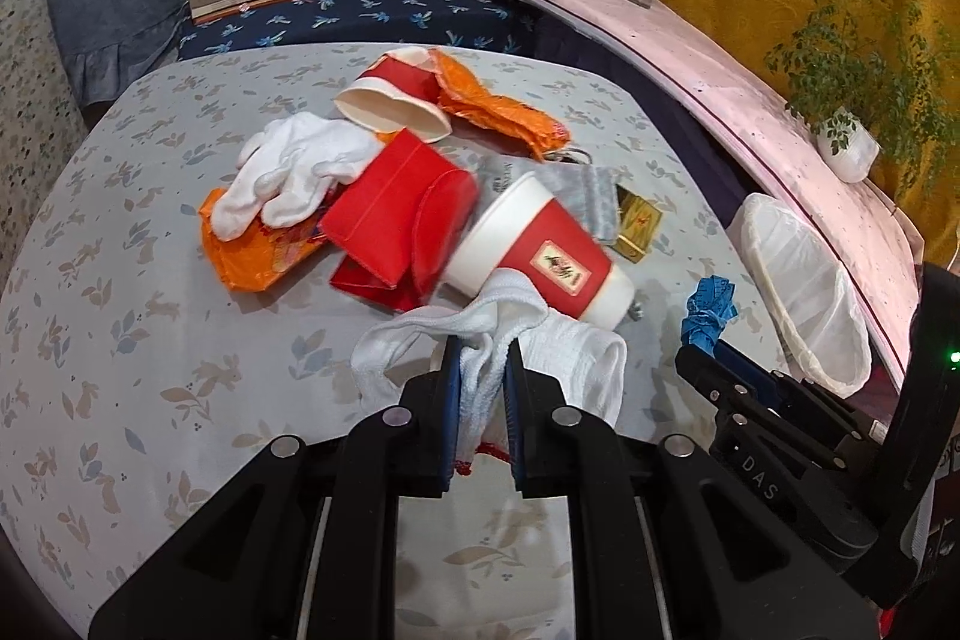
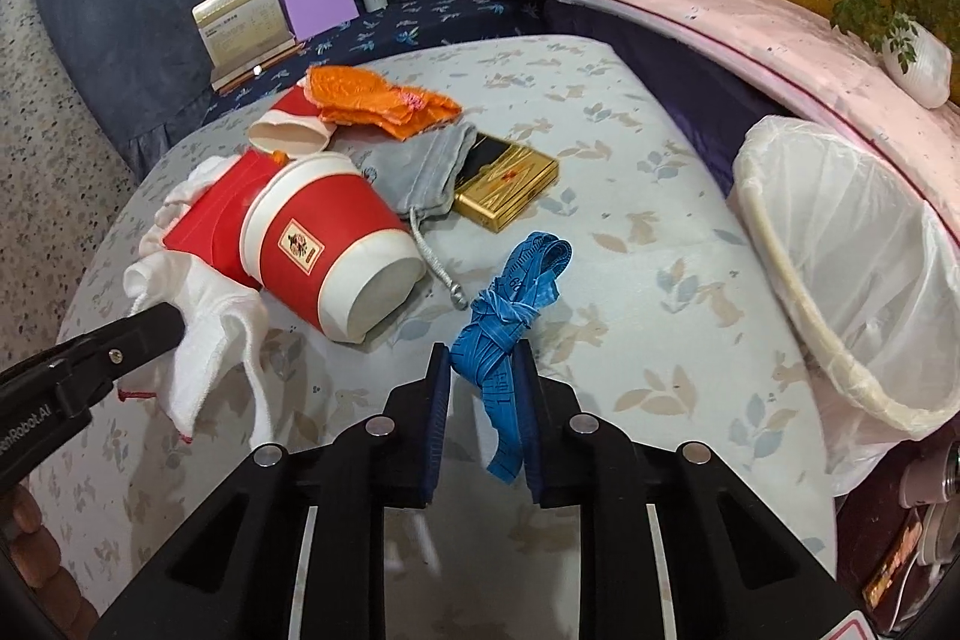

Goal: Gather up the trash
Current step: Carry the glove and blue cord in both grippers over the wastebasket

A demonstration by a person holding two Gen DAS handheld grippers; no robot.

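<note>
My left gripper [image 1: 483,349] is shut on a white cloth glove [image 1: 564,358], held just above the table; it also shows in the right wrist view [image 2: 210,322]. My right gripper [image 2: 483,361] is shut on a bundled blue tape measure [image 2: 510,304], also seen in the left wrist view [image 1: 708,310]. A red-and-white paper cup [image 1: 534,256] lies on its side just beyond the glove. A white-lined bin [image 2: 852,280] stands at the table's right edge, to the right of my right gripper.
On the rabbit-print table [image 1: 120,340] lie another paper cup [image 1: 390,100], red envelopes [image 1: 396,220], orange wrappers [image 1: 498,106], a second white glove [image 1: 294,172], a grey pouch [image 2: 420,172] and a gold box [image 2: 510,184]. Books and jars stand behind. A pink ledge [image 1: 750,70] with plants runs along the right.
</note>
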